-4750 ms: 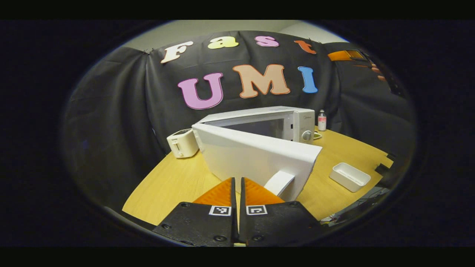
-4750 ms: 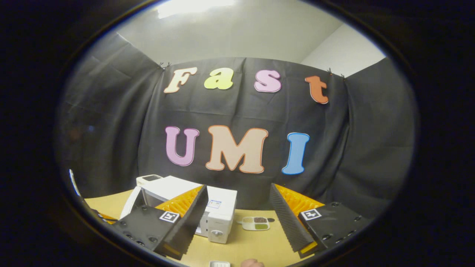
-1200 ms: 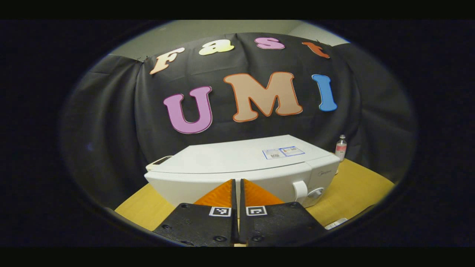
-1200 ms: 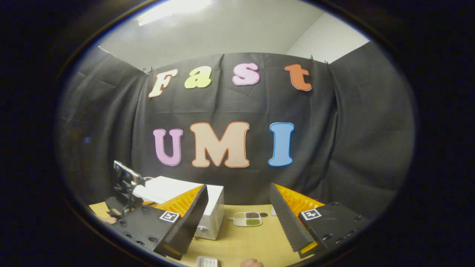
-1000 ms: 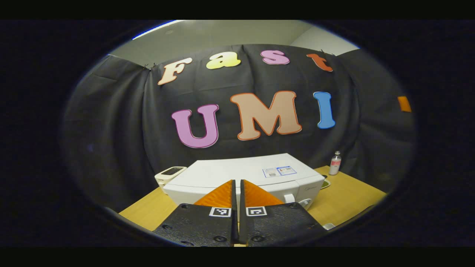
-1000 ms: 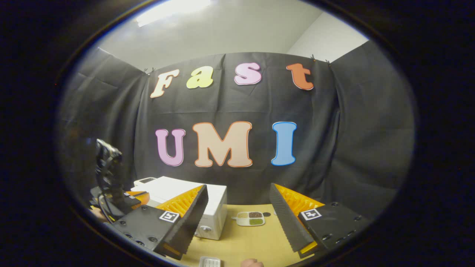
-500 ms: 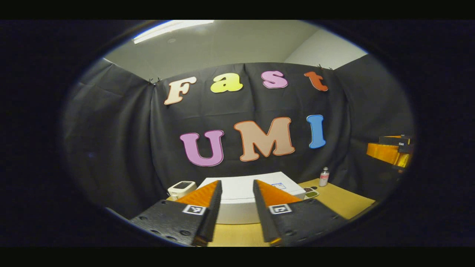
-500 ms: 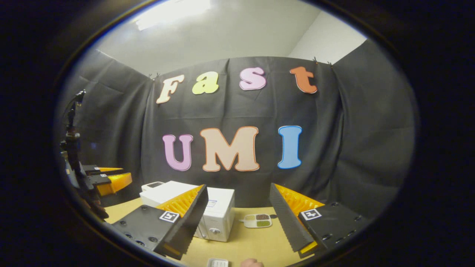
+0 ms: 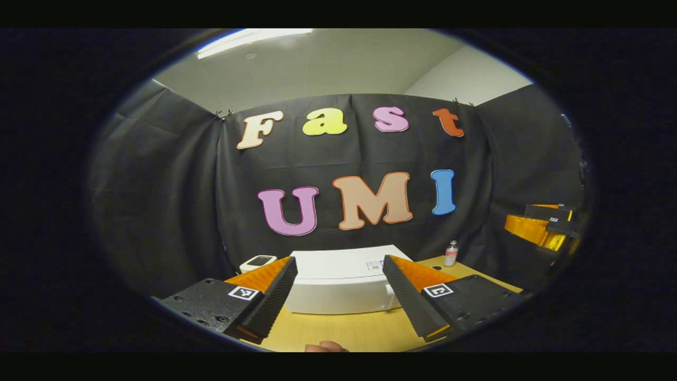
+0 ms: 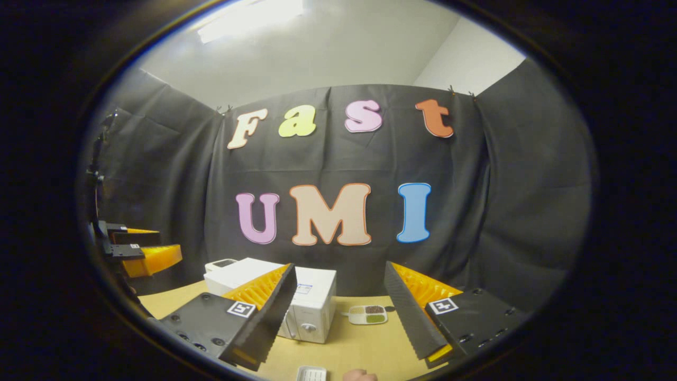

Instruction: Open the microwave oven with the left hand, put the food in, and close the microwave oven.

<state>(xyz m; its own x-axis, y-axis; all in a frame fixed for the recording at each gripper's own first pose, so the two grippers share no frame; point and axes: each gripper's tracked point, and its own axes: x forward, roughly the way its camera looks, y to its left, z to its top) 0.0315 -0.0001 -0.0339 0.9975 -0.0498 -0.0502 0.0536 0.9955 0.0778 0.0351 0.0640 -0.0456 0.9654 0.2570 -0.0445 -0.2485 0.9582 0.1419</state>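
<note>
Now the left gripper (image 9: 338,296) is seen raised above the wooden table (image 9: 359,330), its fingers spread apart and empty. Straight ahead of it and a little below, between its fingertips, the white microwave oven (image 9: 338,280) is seen with its door shut against the body. Just beyond the gripper's left finger a small white toaster (image 9: 256,262) is visible beside the oven, and past the right finger a small bottle (image 9: 450,253) stands on the table. The right gripper (image 10: 338,301) is likewise held up with its fingers wide apart, nothing between them; the oven lies ahead behind its left finger, and a divided food tray (image 10: 367,314) rests on the table just beyond the gap, beside the oven. A white ridged dish (image 10: 311,373) lies on the table below that gripper, and part of a hand (image 10: 359,375) is glimpsed beside it. Whether food sits inside the oven cannot be told, since the door is closed. By the look of it, the closing step is finished and both grippers are drawn clear; no further contact seems called for beyond keeping them off the oven.
</note>
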